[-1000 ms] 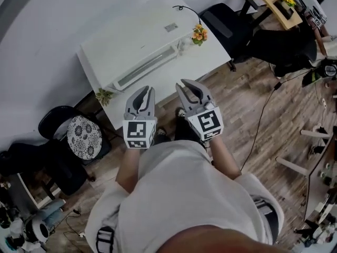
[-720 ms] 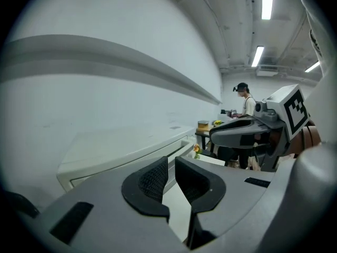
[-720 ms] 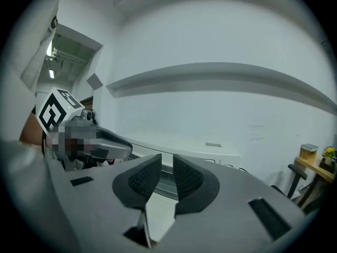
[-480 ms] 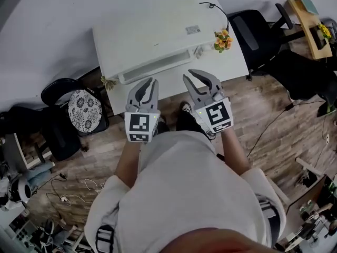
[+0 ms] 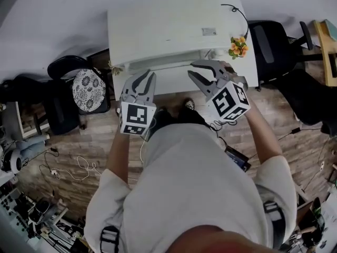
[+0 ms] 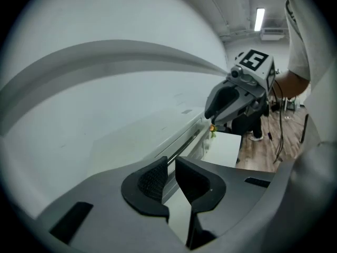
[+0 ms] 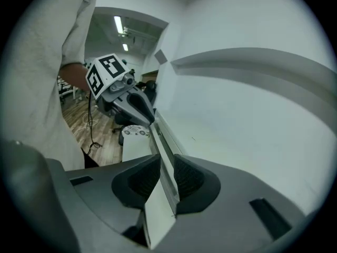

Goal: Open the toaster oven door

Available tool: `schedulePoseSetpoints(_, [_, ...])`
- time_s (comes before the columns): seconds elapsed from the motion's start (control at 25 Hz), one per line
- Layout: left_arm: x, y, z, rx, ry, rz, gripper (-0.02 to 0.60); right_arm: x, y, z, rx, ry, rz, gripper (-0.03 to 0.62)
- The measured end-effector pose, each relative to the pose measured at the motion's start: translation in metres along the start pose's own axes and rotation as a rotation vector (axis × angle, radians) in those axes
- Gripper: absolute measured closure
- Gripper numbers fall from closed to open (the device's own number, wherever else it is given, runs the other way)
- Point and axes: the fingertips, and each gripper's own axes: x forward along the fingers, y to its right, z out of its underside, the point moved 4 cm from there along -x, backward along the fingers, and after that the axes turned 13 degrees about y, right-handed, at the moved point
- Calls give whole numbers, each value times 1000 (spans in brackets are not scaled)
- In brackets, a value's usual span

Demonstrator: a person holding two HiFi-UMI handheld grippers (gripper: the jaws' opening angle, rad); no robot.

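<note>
A white toaster oven (image 5: pixel 168 30) stands on a white table (image 5: pixel 176 83), its door shut and its long handle bar (image 5: pixel 163 63) along the front. My left gripper (image 5: pixel 147 83) hovers in front of the handle's left part, its jaws a narrow gap apart and empty. My right gripper (image 5: pixel 197 70) hangs before the handle's right part; its jaws are opening with nothing between them. In the left gripper view the handle (image 6: pixel 184 141) shows beyond the pads (image 6: pixel 152 181). The right gripper view looks along the oven front (image 7: pixel 164 136), past the right gripper (image 7: pixel 167 167).
Orange flowers (image 5: pixel 238 45) sit on the table's right end and a small plant (image 5: pixel 111 67) at its left corner. A chair with a patterned cushion (image 5: pixel 88 88) stands to the left, a black office chair (image 5: pixel 274 41) to the right. Cables (image 5: pixel 79 167) lie on the wooden floor.
The view has swung so the oven sits nearer the top centre. My right gripper has moved right and toward the oven with its jaws spread wider. The left gripper has stayed close to its place.
</note>
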Motion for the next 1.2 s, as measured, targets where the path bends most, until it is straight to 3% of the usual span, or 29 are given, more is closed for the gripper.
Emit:
schedulePoseSetpoints(0.16, [-2,-12,9,102,-102,43,534,11,7,7,-91,-71,-105,507])
schedulePoseSetpoints(0.36, [-9,-25,24,204,-240,126,483,26,8,6,-113,-125,-210,502])
schedulePoseSetpoints(0.56, [-3,-38,27,303,-312,177,477,41,7,18,-212,-229,-340,494])
schedulePoseSetpoints(0.8, [8,-43,25,394,-326,240,479,48,13,21,-222,-249,-342,493])
schedulePoseSetpoints(1.0, [6,-38,30,437,-338,300,483,52,3,34,-192,-325,-371,494])
schedulePoseSetpoints(1.2, [0,-41,42,466,-408,377,482,56,3,37,-175,-379,-342,500])
